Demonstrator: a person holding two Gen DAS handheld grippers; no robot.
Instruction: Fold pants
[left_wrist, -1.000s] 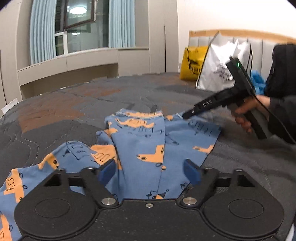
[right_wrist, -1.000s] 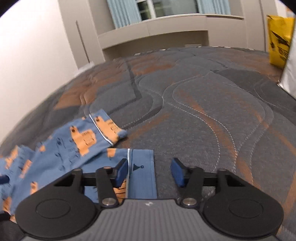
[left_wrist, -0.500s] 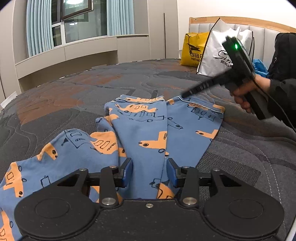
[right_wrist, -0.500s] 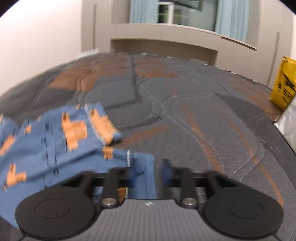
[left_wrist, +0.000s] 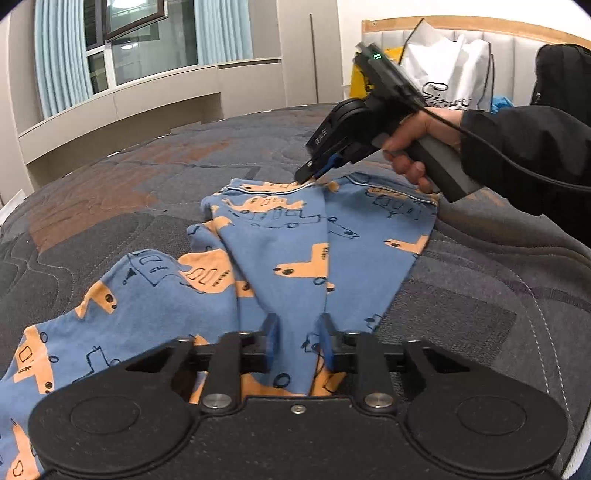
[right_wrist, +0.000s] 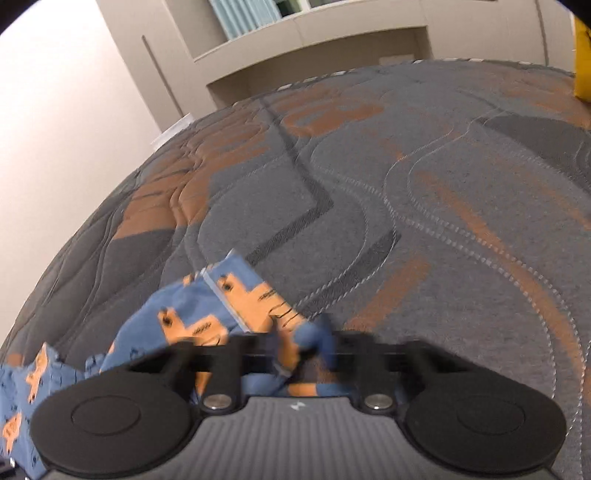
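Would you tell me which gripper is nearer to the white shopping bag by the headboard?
Right. The right gripper pinches the pants hem at their far end, toward the white shopping bag; the left gripper holds their near end.

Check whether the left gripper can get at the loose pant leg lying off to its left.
Probably yes: the left gripper is shut on the pants, but the loose leg lies uncovered beside it.

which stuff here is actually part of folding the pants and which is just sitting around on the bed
Part of the job:
- blue pants with orange print, spread on the bed
- left gripper, closed on a fold of the fabric
- right gripper, pinching the white-piped edge

Just lying about:
- white shopping bag
- yellow bag
- quilted grey and orange bedspread
- padded headboard
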